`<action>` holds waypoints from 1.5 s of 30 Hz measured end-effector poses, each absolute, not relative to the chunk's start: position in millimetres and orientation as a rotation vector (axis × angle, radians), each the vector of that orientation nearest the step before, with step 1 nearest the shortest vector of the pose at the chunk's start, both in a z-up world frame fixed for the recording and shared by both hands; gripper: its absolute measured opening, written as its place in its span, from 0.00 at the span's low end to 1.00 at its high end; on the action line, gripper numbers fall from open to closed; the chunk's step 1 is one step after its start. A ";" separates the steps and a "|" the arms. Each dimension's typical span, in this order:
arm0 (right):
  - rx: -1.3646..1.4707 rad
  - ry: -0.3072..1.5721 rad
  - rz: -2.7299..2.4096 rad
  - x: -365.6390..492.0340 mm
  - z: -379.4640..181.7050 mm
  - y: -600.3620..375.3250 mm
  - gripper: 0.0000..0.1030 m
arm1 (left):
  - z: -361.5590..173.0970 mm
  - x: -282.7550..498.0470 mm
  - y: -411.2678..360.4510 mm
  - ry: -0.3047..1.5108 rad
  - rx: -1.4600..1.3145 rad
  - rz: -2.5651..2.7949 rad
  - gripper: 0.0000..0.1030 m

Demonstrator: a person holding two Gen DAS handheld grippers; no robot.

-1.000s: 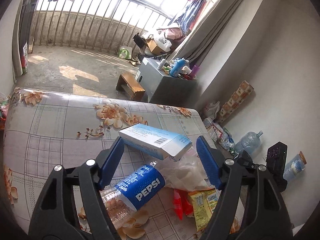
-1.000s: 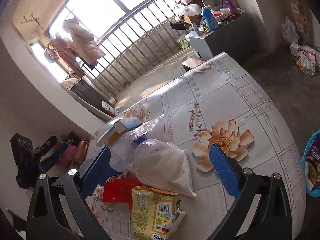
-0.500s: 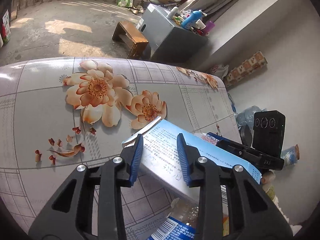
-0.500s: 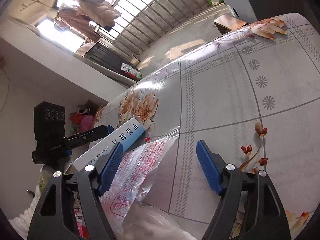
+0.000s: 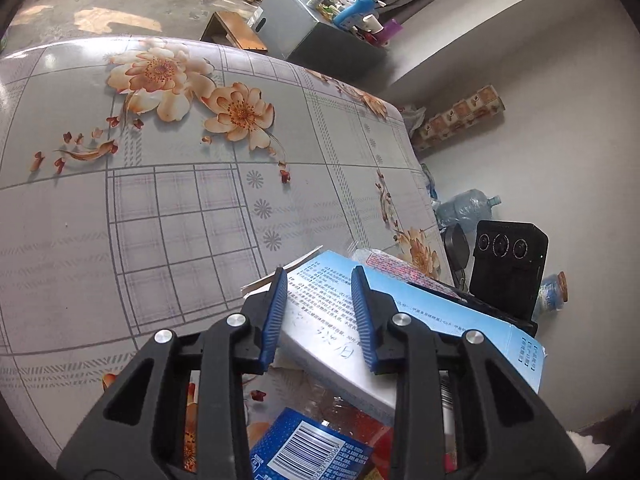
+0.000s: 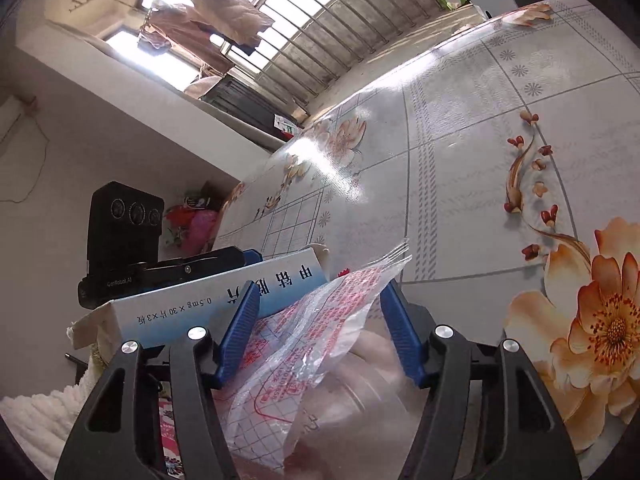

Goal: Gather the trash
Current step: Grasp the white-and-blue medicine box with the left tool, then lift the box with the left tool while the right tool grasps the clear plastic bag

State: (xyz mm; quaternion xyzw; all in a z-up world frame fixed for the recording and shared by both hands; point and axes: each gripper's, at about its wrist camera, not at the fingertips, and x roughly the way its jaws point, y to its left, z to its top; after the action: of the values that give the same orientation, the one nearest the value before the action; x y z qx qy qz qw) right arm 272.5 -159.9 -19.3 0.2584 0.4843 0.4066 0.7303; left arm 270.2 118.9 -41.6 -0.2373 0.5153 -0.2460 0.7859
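Blue pads of the left tool [image 5: 320,312] pinch the box [image 5: 420,332], held above the bottle [image 5: 308,448] on the bench [image 5: 160,208]. Right tool [image 6: 320,328] is spread around a plastic bag [image 6: 316,340] beside the box.

your left gripper [image 5: 320,312] and right gripper [image 6: 320,328] share matte black plastic frames with triangular cut-outs, round silver screws at the joints, and ribbed blue pads [image 5: 276,316] lining each finger.
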 end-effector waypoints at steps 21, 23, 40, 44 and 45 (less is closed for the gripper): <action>0.475 1.041 0.701 229.0 15.6 -208.0 0.79 | 2.8 196.9 114.0 0.970 -0.412 -0.476 0.46; 0.489 1.024 0.686 224.1 23.4 -219.4 0.79 | 6.1 193.8 117.6 0.966 -0.423 -0.468 0.49; 0.693 1.077 0.700 227.4 20.4 -234.9 0.79 | -95.5 239.0 167.8 1.392 -1.164 -0.437 0.70; 0.749 1.165 0.745 241.1 1.1 -221.8 0.77 | -105.7 244.0 162.9 1.403 -1.188 -0.458 0.70; 0.759 1.186 0.753 244.6 -3.4 -218.6 0.75 | -106.7 244.3 162.2 1.399 -1.189 -0.460 0.70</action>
State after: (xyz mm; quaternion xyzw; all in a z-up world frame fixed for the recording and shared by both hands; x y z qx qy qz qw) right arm 244.6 -218.6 -3.4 0.3402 0.5320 0.3378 0.6979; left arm 244.3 162.2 -106.7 -0.5095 0.5997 -0.1971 0.5848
